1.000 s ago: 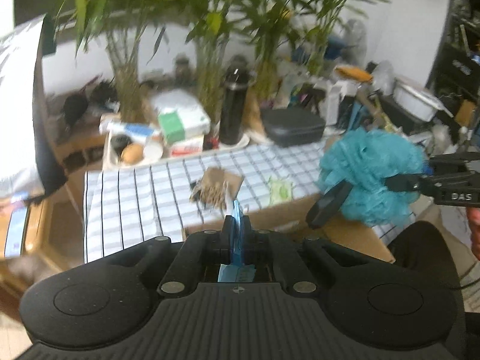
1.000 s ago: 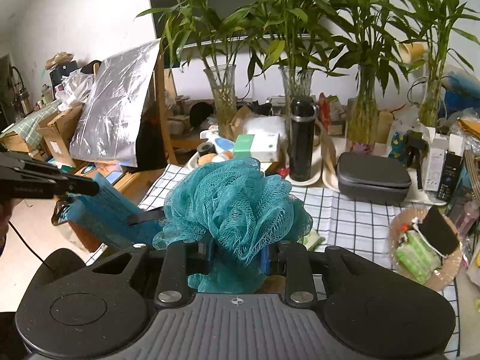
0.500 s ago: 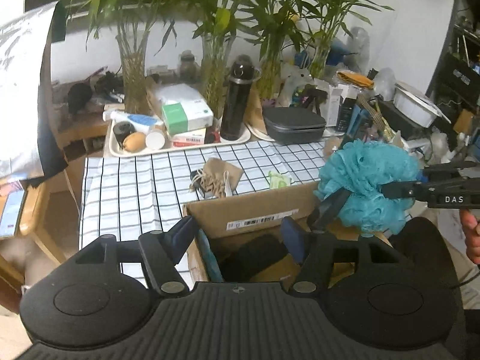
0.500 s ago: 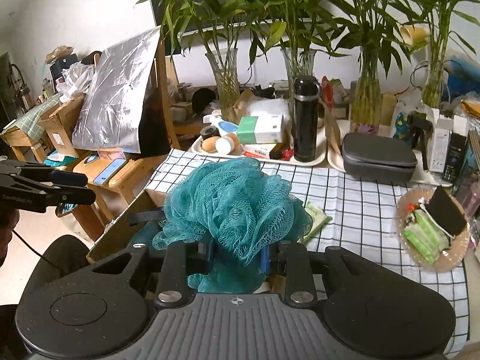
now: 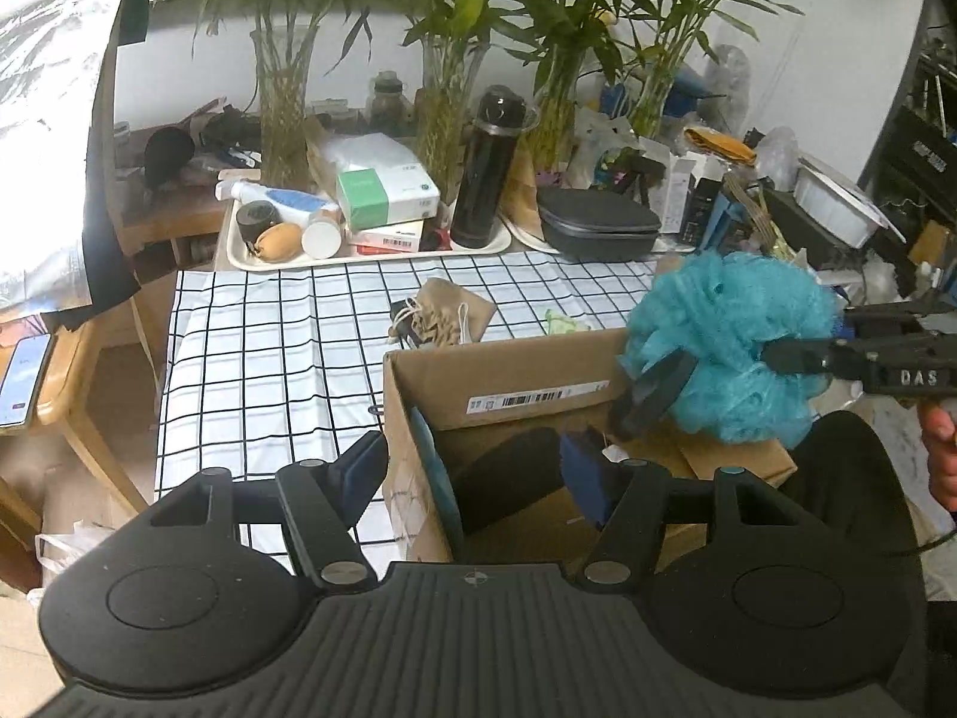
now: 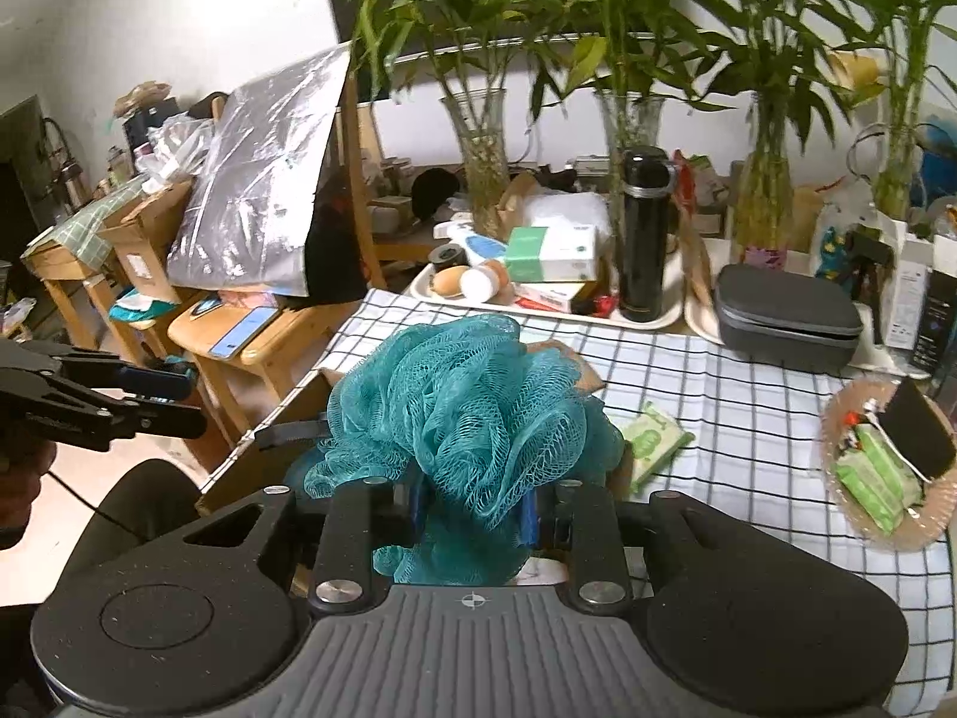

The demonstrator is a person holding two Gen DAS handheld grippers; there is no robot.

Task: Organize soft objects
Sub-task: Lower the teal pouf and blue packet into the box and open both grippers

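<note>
Left gripper (image 5: 475,469) has just let go: a second ago its jaws were clenched on a thin blue item, now they stand released and empty over the cardboard box (image 5: 538,395). The blue item stands on edge inside the box against its left wall, beside a dark soft thing. Right gripper (image 6: 472,508) has just eased its jaws slightly wider, but the teal mesh bath pouf (image 6: 460,413) is between them and looks held, hanging over the box's right rim. Reading: one item stowed, pouf next. Green packet (image 6: 652,440) and drawstring pouch (image 5: 445,314) lie on the checked surface (image 5: 269,347), not yet sorted.
</note>
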